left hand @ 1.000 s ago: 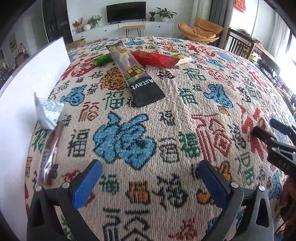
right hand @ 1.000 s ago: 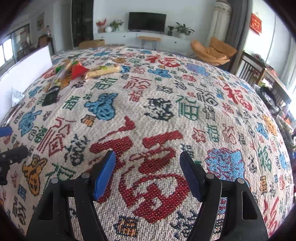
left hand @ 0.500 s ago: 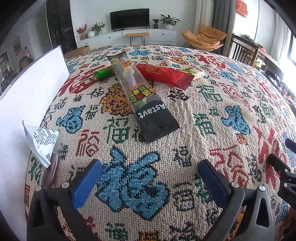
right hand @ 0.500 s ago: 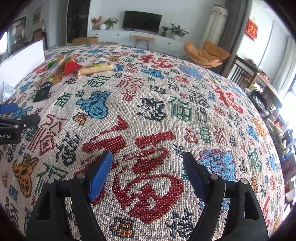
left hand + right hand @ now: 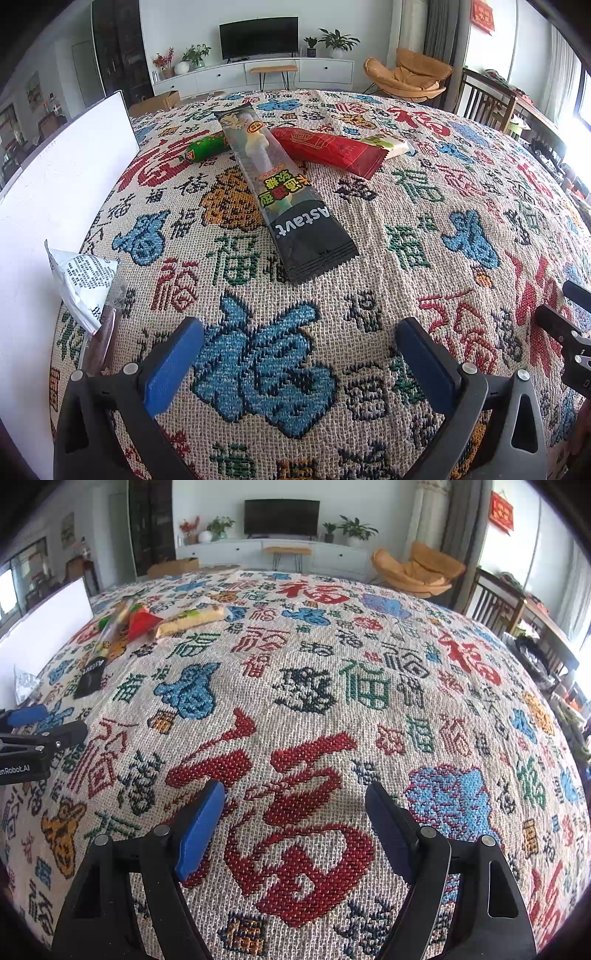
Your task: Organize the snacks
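A long black Astavt candy pack (image 5: 284, 192) lies ahead of my open, empty left gripper (image 5: 299, 328), its near end a short way beyond the fingertips. Behind it lie a red pack (image 5: 328, 149), a green sausage (image 5: 205, 147) and a pale wafer bar (image 5: 388, 144). A white packet (image 5: 83, 284) and a clear-wrapped brown stick (image 5: 101, 339) lean at the white board (image 5: 55, 206) on the left. My right gripper (image 5: 295, 794) is open and empty over the cloth. The snack pile (image 5: 140, 622) shows far left in the right wrist view.
A patterned woven cloth (image 5: 406, 229) covers the round table. The right gripper's side (image 5: 569, 332) shows at the right edge of the left wrist view; the left gripper (image 5: 33, 731) shows at the left edge of the right wrist view. Chairs (image 5: 487, 99) stand beyond the table.
My left gripper has moved forward toward the black Astavt pack, which now looks larger and nearer. The right gripper has shifted a little. Both stay open.
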`<action>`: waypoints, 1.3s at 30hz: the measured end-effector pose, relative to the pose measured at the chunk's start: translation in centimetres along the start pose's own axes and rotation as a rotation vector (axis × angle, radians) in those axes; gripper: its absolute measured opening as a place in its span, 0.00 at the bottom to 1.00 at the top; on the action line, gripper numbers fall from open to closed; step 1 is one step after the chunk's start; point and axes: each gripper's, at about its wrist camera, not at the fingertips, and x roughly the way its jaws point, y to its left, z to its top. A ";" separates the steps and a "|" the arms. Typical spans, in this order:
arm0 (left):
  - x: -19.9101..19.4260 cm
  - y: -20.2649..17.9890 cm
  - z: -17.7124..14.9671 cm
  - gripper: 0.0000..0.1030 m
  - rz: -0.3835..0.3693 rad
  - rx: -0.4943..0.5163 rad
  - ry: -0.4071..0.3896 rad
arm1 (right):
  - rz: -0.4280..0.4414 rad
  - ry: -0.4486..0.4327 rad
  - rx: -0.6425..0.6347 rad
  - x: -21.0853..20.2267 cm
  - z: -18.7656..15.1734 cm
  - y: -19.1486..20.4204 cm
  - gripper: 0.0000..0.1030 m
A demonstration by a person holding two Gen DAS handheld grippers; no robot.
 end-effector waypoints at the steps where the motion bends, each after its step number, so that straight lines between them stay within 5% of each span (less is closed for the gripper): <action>1: 0.0 0.0 0.0 1.00 0.000 0.000 0.000 | 0.006 0.002 0.005 0.0 0.0 -0.1 0.79; 39: 0.0 0.0 0.0 1.00 0.000 0.000 0.000 | -0.033 -0.004 -0.013 -0.1 0.0 0.6 0.81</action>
